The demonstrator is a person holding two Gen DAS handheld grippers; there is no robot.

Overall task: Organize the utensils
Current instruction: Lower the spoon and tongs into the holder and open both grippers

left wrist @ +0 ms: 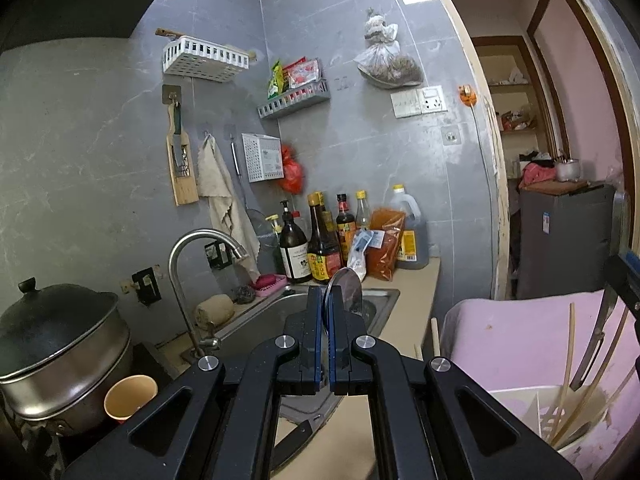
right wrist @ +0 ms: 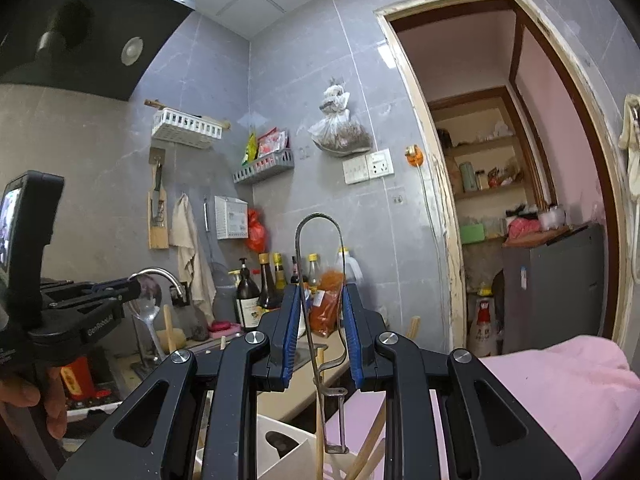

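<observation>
1. Filling the right side of the left wrist view, a pink cloth (left wrist: pixel 516 344) drapes over something bulky beside the counter (left wrist: pixel 404 284); the right wrist view shows the same cloth at its lower right
2. Standing at the far left of the left wrist view, a steel pot (left wrist: pixel 60 364) carries a dark lid, and a paper cup (left wrist: pixel 130 398) sits just beside its base
3. Sunk into the counter, the steel sink (left wrist: pixel 280 312) has a curved tap (left wrist: pixel 196 256) arching over it, with a row of sauce bottles (left wrist: pixel 320 240) behind it against the grey tiled wall
4. Resting low at the right of the left wrist view, a white utensil holder (left wrist: pixel 532 404) contains several chopsticks (left wrist: pixel 566 372) leaning in its compartments
5. The left gripper (left wrist: pixel 326 308) is clamped tight on a metal spoon (left wrist: pixel 346 286), whose bowl sticks up past the fingertips; the right wrist view shows its handle hanging down, above the sink side
6. The right gripper (right wrist: pixel 320 312) stands narrowly apart, its blue pads pressing the sides of a wire peeler (right wrist: pixel 320 280), looped handle upward and blade end down just above the utensil holder
</observation>
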